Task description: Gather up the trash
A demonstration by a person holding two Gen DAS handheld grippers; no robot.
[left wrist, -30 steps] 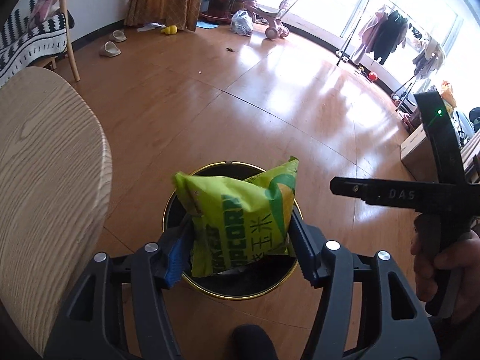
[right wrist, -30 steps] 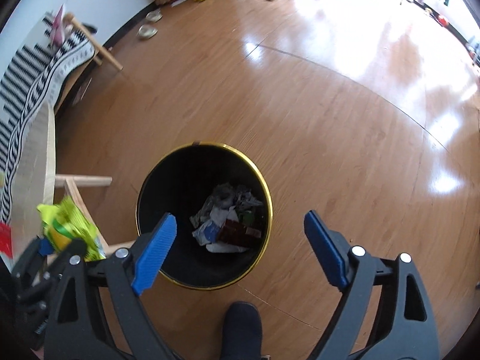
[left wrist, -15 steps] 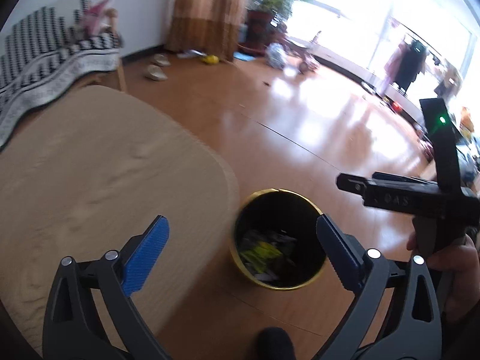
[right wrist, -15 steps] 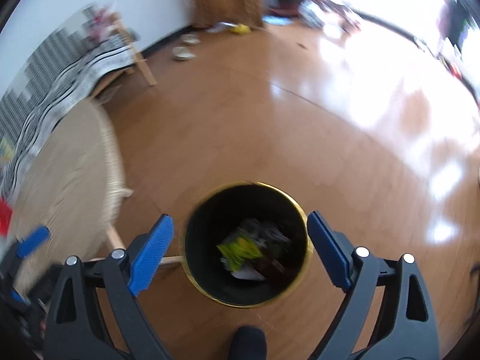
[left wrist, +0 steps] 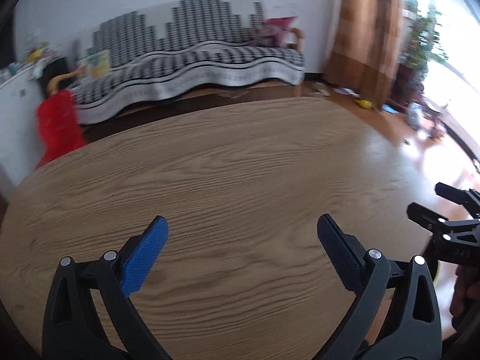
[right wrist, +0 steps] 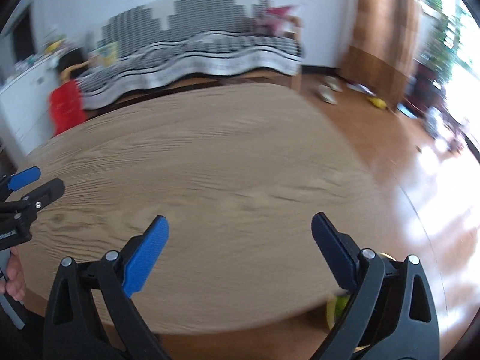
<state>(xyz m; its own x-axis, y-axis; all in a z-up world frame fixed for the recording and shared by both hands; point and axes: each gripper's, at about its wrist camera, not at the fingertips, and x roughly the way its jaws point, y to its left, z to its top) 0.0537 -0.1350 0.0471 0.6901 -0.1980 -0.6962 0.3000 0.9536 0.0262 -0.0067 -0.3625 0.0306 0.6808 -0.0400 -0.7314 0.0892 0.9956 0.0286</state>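
Observation:
My left gripper (left wrist: 242,247) is open and empty above a bare round wooden table (left wrist: 225,180). My right gripper (right wrist: 240,247) is open and empty over the same table (right wrist: 210,165), near its right edge. The gold rim of the black trash bin (right wrist: 331,312) peeks out below the table edge, behind my right finger; a bit of green shows inside it. In the left wrist view the right gripper (left wrist: 444,225) shows at the right edge. In the right wrist view the left gripper (right wrist: 27,186) shows at the left edge. No trash lies on the visible tabletop.
A sofa with a black-and-white checked cover (left wrist: 195,57) stands behind the table. A red object (left wrist: 58,126) sits past the table's far left edge. Brown curtains (left wrist: 366,24) and a plant (left wrist: 420,39) stand at the right. Slippers (right wrist: 327,93) lie on the wooden floor.
The left gripper let the green popcorn bag fall into the bin. Both grippers then swung up from the bin and now face the tabletop and sofa.

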